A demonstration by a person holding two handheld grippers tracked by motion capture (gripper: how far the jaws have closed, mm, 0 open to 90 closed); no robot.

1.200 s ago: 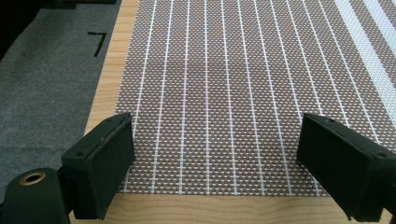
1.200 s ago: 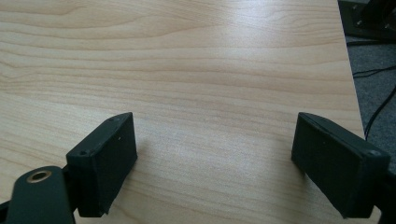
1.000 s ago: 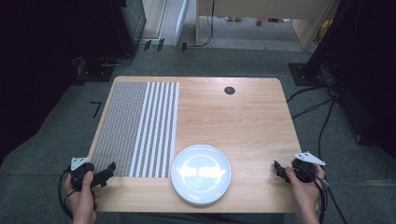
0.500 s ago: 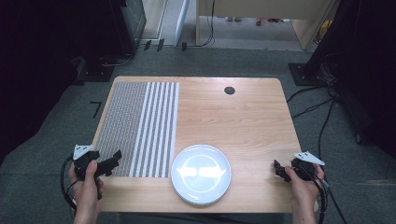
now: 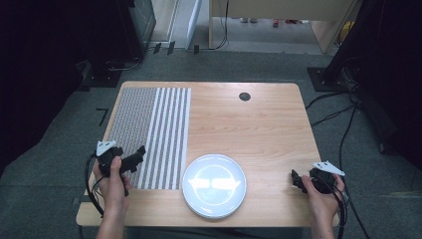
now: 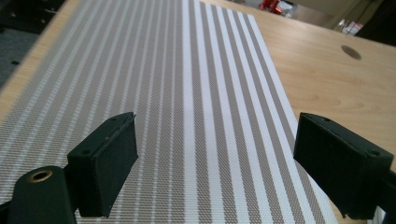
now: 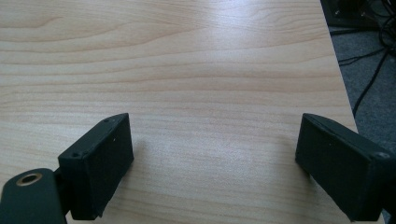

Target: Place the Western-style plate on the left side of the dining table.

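The left tongs [image 5: 141,151] hang over the near part of a striped mat [image 5: 152,134], their jaws set wide apart with nothing between them. In the left gripper view the two black pads [image 6: 105,163] frame the mat's grey and white stripes, which run away from the tongs toward the far edge of the bench [image 5: 259,124]. The person's left hand [image 5: 113,179] grips the tool from behind, and a cable trails back from it off the near edge.

The right tongs [image 5: 293,179] sit near the front right corner of the bench, jaws likewise spread wide and holding nothing. In the right gripper view only bare wood lies between and ahead of the pads [image 7: 100,163], with the bench's right edge and dark floor cables beyond. The right hand [image 5: 323,194] holds this tool.

Between the two pairs of tongs, a white plate [image 5: 214,185] rests on the wood, just beside the mat's right edge and close to the near edge. Far ahead of the right tongs, a small round dark hole [image 5: 244,96] marks the bench top.
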